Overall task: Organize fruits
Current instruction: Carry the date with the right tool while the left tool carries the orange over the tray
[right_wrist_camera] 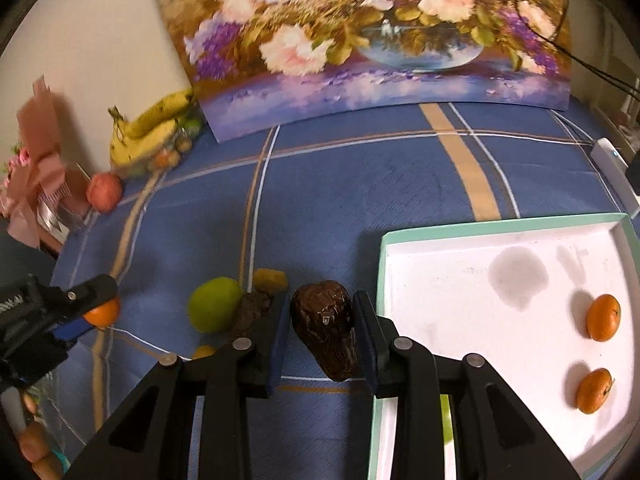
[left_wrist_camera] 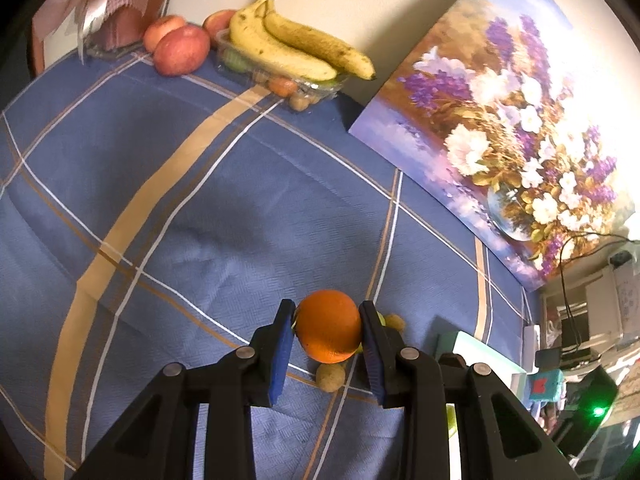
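Woven cloth tablecloth (left_wrist_camera: 224, 208); wrinkled glossy avocado (right_wrist_camera: 326, 330); matt plastic fingers (left_wrist_camera: 280, 354), dimpled orange (left_wrist_camera: 329, 326).

Cloth (left_wrist_camera: 200, 200) on the desk: blue, crossed by tan bands and thin white and brown lines. Orange (left_wrist_camera: 329, 326): bright orange. Fingers (left_wrist_camera: 280, 356): black with blue pads. Bananas (left_wrist_camera: 296, 48): yellow, brown-speckled. Apples (left_wrist_camera: 182, 50): red. Painting (right_wrist_camera: 360, 32): purple, white and pink flowers with golden leaves over a lilac ground. Avocado (right_wrist_camera: 326, 334): dark brown, glossy. Round fruit (right_wrist_camera: 214, 304): yellow-green. Tray (right_wrist_camera: 500, 240): white inside, mint-green rim, grey stains. Two tangerines (right_wrist_camera: 603, 317): orange.
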